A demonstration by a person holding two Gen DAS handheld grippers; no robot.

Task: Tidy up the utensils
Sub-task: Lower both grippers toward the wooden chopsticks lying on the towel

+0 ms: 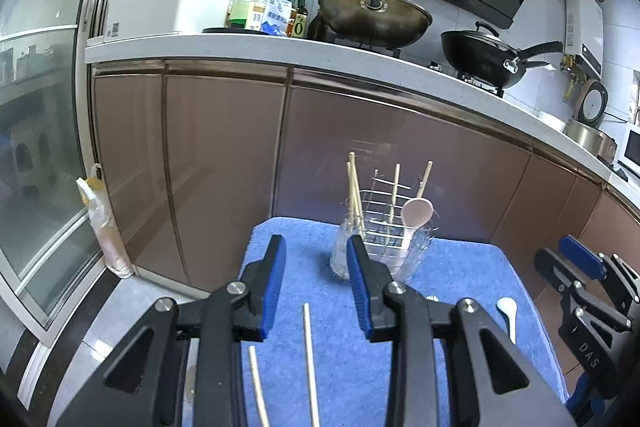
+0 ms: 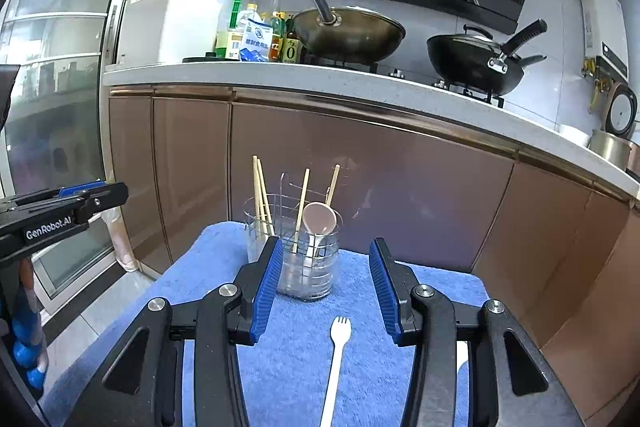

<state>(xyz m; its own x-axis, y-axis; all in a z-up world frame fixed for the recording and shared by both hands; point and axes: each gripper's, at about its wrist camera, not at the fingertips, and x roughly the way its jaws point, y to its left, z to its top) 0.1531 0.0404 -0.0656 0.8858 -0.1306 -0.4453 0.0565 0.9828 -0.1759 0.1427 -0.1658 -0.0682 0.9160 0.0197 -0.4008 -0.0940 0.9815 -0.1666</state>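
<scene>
The left gripper (image 1: 316, 247) has its jaws apart with nothing between them, above the blue towel (image 1: 460, 267). Two chopsticks (image 1: 308, 347) lie on the towel at 6 o'clock. The wire utensil holder (image 1: 384, 227), at 12 o'clock from the gripper, holds chopsticks and a pink spoon (image 1: 416, 213).

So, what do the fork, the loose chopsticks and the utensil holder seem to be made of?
Fork: probably plastic, plain white and matte, moulded in one piece.
Chopsticks: likely wood or bamboo, pale tan and dull.
Utensil holder: thin shiny metal wire around cups that look like clear plastic, perhaps glass.
</scene>
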